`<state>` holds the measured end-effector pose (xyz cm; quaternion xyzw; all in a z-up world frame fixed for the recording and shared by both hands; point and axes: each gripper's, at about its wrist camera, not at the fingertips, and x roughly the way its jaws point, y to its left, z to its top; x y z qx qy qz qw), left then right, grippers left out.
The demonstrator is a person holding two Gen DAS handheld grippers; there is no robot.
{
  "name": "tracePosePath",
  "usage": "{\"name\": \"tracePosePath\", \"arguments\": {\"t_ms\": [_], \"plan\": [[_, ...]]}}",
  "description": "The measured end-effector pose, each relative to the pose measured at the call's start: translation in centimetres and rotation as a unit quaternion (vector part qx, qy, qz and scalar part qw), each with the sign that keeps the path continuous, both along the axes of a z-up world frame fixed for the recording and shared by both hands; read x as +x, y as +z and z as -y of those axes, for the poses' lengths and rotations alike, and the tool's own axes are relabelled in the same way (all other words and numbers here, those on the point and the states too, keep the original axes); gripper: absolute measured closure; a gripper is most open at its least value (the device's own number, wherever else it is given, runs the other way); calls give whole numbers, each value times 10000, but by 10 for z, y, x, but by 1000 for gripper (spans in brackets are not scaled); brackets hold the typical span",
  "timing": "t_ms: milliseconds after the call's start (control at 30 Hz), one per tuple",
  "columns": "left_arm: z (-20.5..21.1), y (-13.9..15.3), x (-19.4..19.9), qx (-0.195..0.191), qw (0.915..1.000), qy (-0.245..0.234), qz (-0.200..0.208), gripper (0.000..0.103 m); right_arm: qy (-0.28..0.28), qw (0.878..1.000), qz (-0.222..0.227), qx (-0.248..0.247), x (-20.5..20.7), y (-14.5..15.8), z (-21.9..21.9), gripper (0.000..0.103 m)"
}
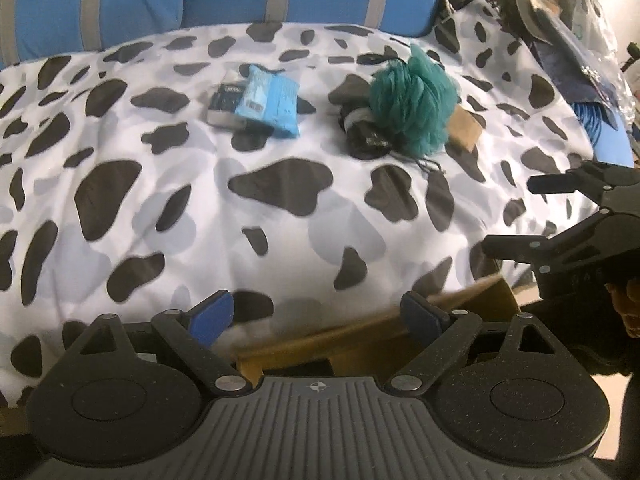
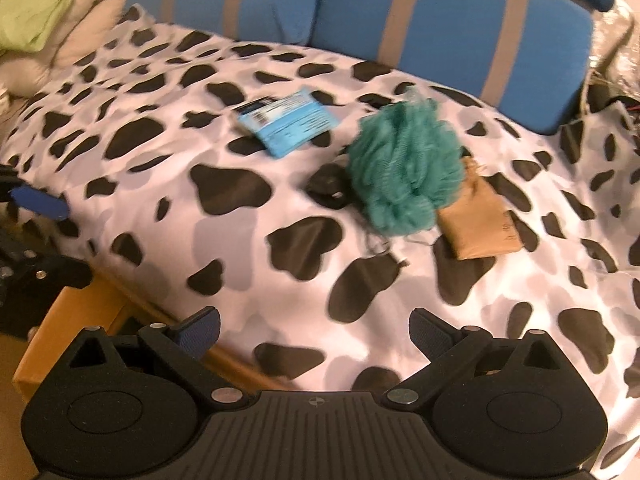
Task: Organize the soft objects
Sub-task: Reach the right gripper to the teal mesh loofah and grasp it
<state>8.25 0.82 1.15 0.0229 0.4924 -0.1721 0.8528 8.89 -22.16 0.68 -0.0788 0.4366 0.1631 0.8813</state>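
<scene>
Both tools, left tool [image 1: 316, 316] and right tool [image 2: 314, 330], hang spread and empty; the green loofah [image 2: 404, 168] could snag by its cord.

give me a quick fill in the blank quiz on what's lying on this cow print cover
1. The teal bath pouf lies between a black bundle and a ____ pouch.
2. Both sets of tongs, left and right, are ____ and hold nothing.
3. The light blue packet lies on the ____-print cover.
4. Behind the cover stand blue cushions with ____ stripes.

Missing words: tan; open; cow; grey
</scene>
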Motion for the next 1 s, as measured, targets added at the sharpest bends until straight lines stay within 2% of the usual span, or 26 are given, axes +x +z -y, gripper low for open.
{"name": "tracePosePath", "arguments": {"t_ms": [400, 600, 1000], "plan": [[-3, 4, 36, -22, 9994, 193, 296, 12, -596, 9974, 29, 410, 41, 0, 22, 0], [-2, 4, 54, -47, 9991, 214, 367, 12, -681, 9955, 56, 651, 58, 2, 29, 0], [-1, -2, 82, -250, 9994, 208, 147, 12, -932, 9929, 212, 708, 100, 2, 32, 0]]}}
